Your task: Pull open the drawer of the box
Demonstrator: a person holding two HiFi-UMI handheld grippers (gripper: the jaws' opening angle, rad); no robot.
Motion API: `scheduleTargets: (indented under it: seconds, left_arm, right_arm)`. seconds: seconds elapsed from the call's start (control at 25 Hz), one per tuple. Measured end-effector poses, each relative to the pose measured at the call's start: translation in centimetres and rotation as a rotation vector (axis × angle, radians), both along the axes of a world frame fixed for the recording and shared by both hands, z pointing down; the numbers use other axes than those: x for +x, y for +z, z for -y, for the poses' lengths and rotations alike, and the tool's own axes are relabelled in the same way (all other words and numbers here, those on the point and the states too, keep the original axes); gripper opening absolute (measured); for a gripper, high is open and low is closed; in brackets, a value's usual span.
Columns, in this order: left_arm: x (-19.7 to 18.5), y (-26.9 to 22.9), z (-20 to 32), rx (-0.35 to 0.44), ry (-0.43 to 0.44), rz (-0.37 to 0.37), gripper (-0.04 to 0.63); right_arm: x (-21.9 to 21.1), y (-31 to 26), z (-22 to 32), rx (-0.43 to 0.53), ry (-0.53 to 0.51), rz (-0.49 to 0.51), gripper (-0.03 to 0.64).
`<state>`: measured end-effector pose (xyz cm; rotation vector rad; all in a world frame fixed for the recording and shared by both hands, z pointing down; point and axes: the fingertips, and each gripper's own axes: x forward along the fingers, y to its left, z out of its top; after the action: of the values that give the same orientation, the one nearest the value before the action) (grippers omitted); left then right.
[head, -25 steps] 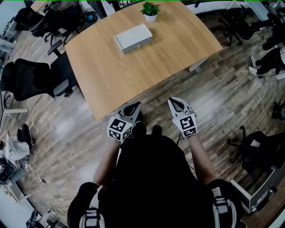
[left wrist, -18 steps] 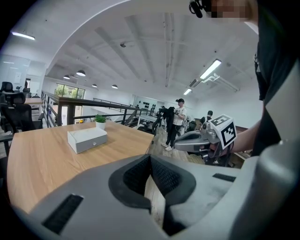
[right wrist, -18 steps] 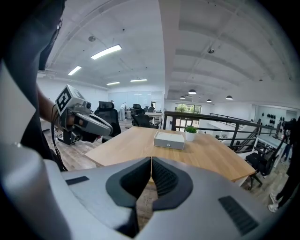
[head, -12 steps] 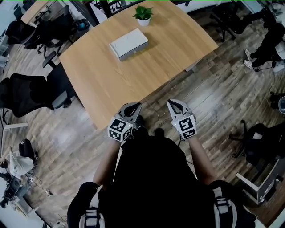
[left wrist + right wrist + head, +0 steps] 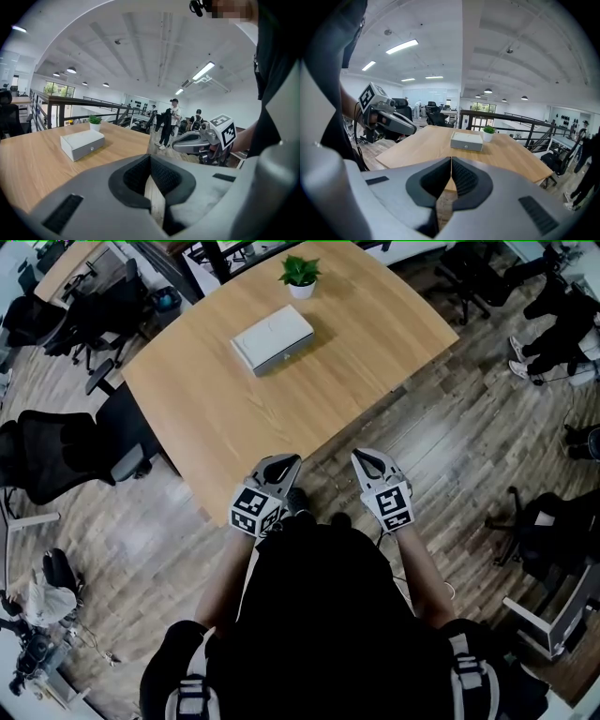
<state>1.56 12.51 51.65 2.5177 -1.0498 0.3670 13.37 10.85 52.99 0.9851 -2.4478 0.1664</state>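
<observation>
Far across the counter (image 5: 225,418), near a potted plant (image 5: 299,273): box (image 5: 272,336), drawer (image 5: 466,146) shut. Near the closest edge, well apart from it: left hand-held gripper (image 5: 284,465) and right hand-held gripper (image 5: 367,459), jaws together, empty.

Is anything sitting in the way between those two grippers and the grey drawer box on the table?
Nothing visible. Only bare table lies between the left gripper, the right gripper and the box; the potted plant stands beyond the box.

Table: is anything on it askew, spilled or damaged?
Nothing stands out. The box lies flat on the table with its drawer shut, and the plant stands upright beyond it, apart from it.
</observation>
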Motion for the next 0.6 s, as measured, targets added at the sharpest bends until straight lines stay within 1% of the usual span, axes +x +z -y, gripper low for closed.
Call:
scheduleTargets:
  seconds: [0.24, 0.6]
  left_arm:
    - [-2.7, -0.1, 0.8, 0.010, -0.009, -0.002, 0.023]
    - [-7.5, 0.2, 1.0, 0.011, -0.047, -0.022, 0.023]
  right_arm:
    - [-2.8, 0.1, 0.8, 0.009, -0.005, 0.002, 0.025]
    - [-7.8, -0.1, 1.7, 0.027, -0.033, -0.001, 0.025]
